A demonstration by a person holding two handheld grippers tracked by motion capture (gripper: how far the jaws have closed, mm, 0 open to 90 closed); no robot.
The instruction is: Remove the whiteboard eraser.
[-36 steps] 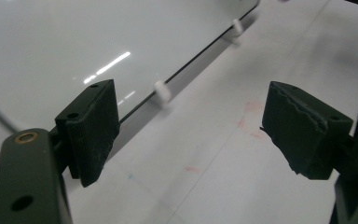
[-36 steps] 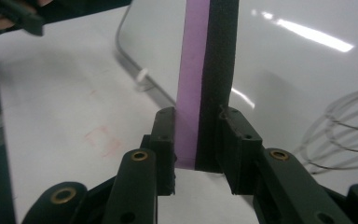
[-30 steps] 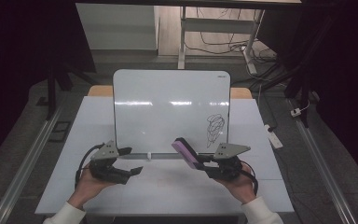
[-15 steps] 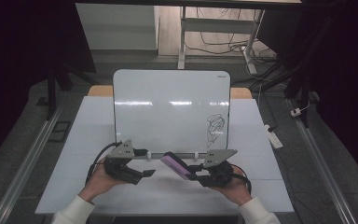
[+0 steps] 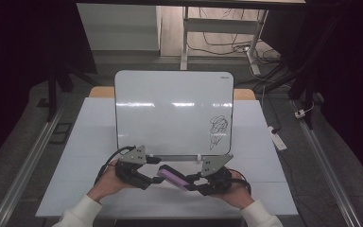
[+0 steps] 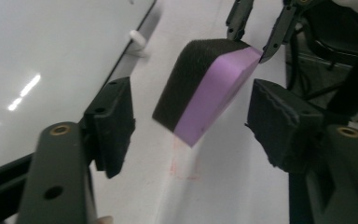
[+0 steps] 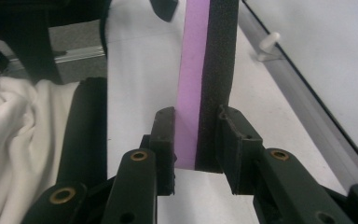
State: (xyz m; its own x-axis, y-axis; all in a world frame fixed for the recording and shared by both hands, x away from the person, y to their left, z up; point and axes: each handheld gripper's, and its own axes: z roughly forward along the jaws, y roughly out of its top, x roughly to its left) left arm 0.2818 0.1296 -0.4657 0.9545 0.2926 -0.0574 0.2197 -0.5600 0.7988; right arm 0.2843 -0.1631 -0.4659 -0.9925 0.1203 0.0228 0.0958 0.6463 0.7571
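A whiteboard eraser [image 5: 172,177], purple foam backed with black felt, hangs just above the white table [image 5: 264,198]. My right gripper [image 5: 191,182] is shut on one end of it; in the right gripper view both pads clamp the eraser [image 7: 207,70]. My left gripper [image 5: 153,178] faces it from the left. In the left gripper view the eraser's free end [image 6: 205,88] sits between the jaws of my left gripper [image 6: 196,123] with a gap on each side. Those jaws have just been closing. Behind stands a whiteboard [image 5: 170,109] with a black scribble [image 5: 219,130] at its lower right.
A small white peg [image 5: 198,157] sits at the whiteboard's lower edge. A power strip [image 5: 279,137] lies on the floor to the right. Metal rails run along both sides of the table, and cables lie on the floor behind it.
My left gripper has moved right, up to the eraser, and its jaws have narrowed around the free end. My right gripper has dropped a little and swung the eraser toward the left one.
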